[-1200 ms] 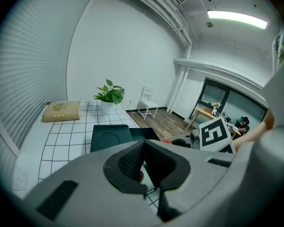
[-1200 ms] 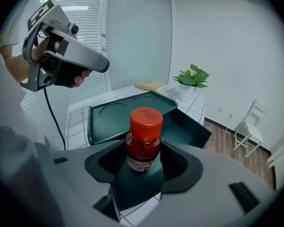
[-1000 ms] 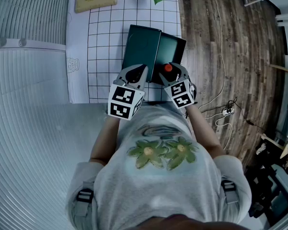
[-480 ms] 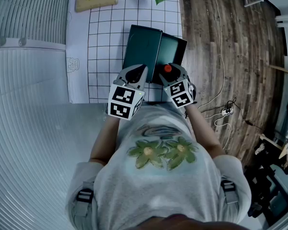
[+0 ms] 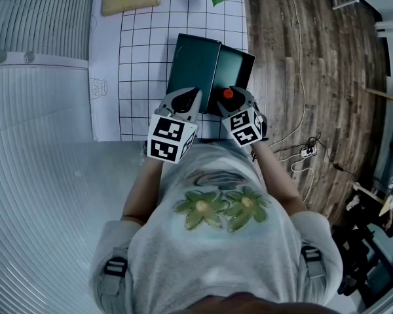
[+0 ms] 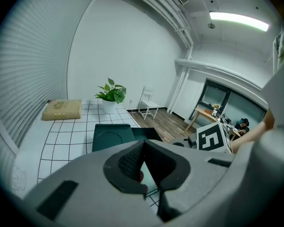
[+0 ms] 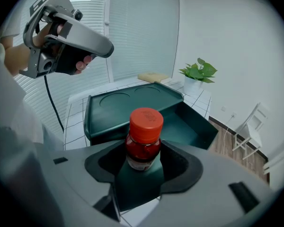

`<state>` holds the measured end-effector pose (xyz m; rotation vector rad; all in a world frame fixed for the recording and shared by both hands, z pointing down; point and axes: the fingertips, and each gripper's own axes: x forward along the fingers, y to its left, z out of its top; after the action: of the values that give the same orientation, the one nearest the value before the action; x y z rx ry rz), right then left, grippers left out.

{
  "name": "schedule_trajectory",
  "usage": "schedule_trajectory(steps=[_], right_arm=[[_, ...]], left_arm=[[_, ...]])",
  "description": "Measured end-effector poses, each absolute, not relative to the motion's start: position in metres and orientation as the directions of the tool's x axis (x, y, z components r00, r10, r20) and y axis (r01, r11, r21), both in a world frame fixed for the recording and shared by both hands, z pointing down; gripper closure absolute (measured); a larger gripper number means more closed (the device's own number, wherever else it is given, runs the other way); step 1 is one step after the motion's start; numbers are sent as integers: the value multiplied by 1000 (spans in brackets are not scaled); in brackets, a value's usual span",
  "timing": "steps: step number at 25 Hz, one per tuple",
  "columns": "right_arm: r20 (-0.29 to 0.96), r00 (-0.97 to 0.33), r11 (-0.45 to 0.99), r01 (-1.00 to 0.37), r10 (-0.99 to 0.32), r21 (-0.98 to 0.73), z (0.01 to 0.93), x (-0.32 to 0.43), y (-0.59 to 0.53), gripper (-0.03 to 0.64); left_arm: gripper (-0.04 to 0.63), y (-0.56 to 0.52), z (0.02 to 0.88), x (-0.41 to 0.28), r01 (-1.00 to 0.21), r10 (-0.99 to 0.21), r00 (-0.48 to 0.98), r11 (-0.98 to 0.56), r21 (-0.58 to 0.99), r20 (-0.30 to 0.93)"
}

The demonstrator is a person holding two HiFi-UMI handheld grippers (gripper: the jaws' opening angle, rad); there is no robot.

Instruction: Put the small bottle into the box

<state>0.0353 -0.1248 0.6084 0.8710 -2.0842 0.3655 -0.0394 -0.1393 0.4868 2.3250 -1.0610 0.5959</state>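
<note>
While in right tool [image 7: 142, 151], one bottle [image 7: 144, 135].

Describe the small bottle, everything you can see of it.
The small bottle is clear, plastic or glass by the look, with dark red contents, a pale label band low on the body and an orange-red screw cap, closed. It stands upright, clamped at the body between the pads of the right claw, at the near edge of the open dark green box. Nothing else visibly touches it.
</note>
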Motion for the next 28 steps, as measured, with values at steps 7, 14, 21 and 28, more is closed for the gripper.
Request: schedule_trajectory(steps=[7, 14, 21, 28], right_arm=[[798, -400, 724, -687, -450, 63, 613, 35, -125, 394], [806, -385, 730, -678, -449, 82, 615, 36, -125, 394], [818, -382, 720, -692, -431, 56, 622, 39, -123, 394], [818, -381, 727, -684, -431, 65, 622, 38, -122, 393]], left_arm=[[589, -141, 488, -39, -782, -557, 598, -564, 266, 576], [588, -141, 487, -37, -780, -556, 599, -567, 264, 575], [588, -141, 487, -36, -779, -555, 601, -570, 263, 575], [588, -141, 487, -36, -778, -555, 602, -571, 263, 574]])
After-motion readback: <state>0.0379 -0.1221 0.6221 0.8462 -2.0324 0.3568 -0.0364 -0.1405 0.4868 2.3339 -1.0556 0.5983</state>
